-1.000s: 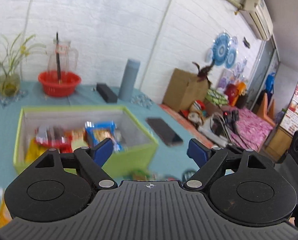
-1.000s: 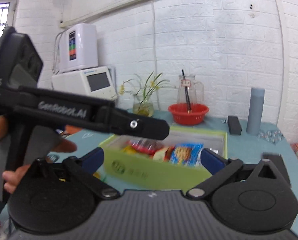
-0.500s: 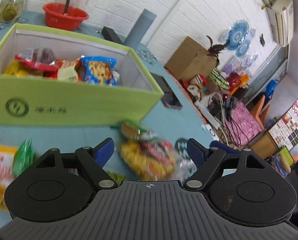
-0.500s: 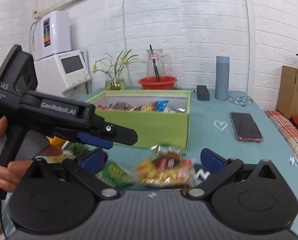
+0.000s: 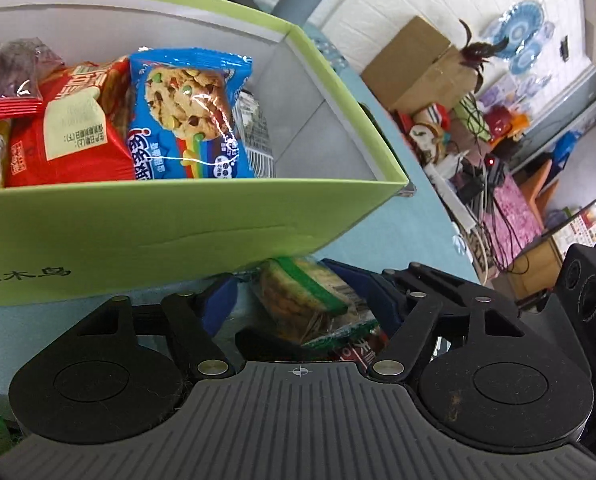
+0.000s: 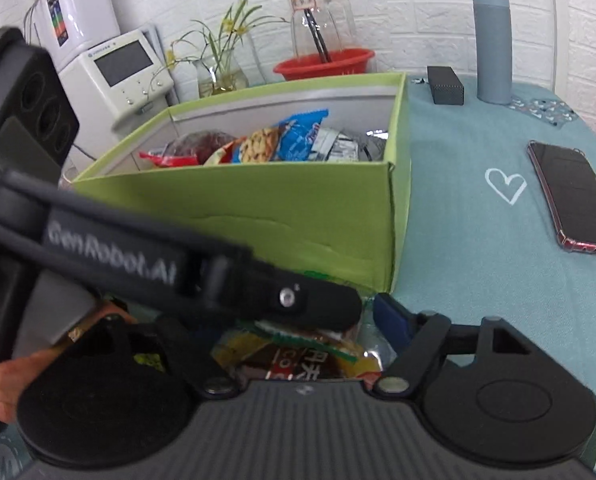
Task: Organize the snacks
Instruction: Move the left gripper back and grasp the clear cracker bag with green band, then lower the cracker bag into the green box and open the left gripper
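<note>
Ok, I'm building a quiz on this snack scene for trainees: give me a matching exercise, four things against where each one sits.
Things:
1. blue cookie packet
2. green-edged cracker packet
3. phone
4. red basket

Places:
A. behind the green box
B. inside the green box
C. in front of the box, between the fingers of the left tool
D. flat on the tablecloth, right of the box in the right wrist view

Pairs: 1-B; 2-C; 3-D; 4-A

I read "GenRobot.AI" on the left claw (image 6: 298,300) body, and the characters "啄木鸟" on the green box (image 5: 138,236) front. Packet print stays unreadable to me.
</note>
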The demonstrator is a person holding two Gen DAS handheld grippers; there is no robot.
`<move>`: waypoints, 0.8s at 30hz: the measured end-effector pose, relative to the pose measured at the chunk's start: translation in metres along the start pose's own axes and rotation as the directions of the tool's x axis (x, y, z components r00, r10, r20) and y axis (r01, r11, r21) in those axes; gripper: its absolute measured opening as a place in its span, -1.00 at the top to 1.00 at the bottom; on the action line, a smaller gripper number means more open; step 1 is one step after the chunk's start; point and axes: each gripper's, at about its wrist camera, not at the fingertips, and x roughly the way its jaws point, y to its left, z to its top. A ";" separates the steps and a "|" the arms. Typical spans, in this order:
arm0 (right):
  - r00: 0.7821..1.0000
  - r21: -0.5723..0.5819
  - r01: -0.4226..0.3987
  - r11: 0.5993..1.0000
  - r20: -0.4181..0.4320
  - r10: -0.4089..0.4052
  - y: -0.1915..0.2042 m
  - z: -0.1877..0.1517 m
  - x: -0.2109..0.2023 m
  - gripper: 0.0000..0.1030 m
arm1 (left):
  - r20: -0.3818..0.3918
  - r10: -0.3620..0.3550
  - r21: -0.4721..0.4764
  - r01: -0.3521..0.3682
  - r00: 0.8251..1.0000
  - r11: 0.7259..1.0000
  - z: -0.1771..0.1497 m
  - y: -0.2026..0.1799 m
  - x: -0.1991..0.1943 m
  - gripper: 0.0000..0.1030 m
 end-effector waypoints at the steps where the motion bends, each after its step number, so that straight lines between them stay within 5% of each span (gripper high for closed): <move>1: 1.000 -0.002 0.002 1.000 0.000 -0.002 0.002 0.001 -0.001 -0.35 | 0.001 0.003 0.005 -0.003 1.000 1.000 -0.001 0.000 -0.001 0.20; 17: 0.967 -0.177 0.089 0.980 0.250 -0.042 0.095 -0.036 -0.107 -0.36 | 0.227 -0.019 0.075 0.002 0.974 0.997 -0.073 -0.046 -0.115 0.43; 24: 0.953 -0.215 0.124 0.969 0.299 -0.056 0.090 0.014 -0.101 -0.36 | 0.301 0.014 0.145 -0.061 0.954 0.988 -0.026 -0.063 -0.128 0.52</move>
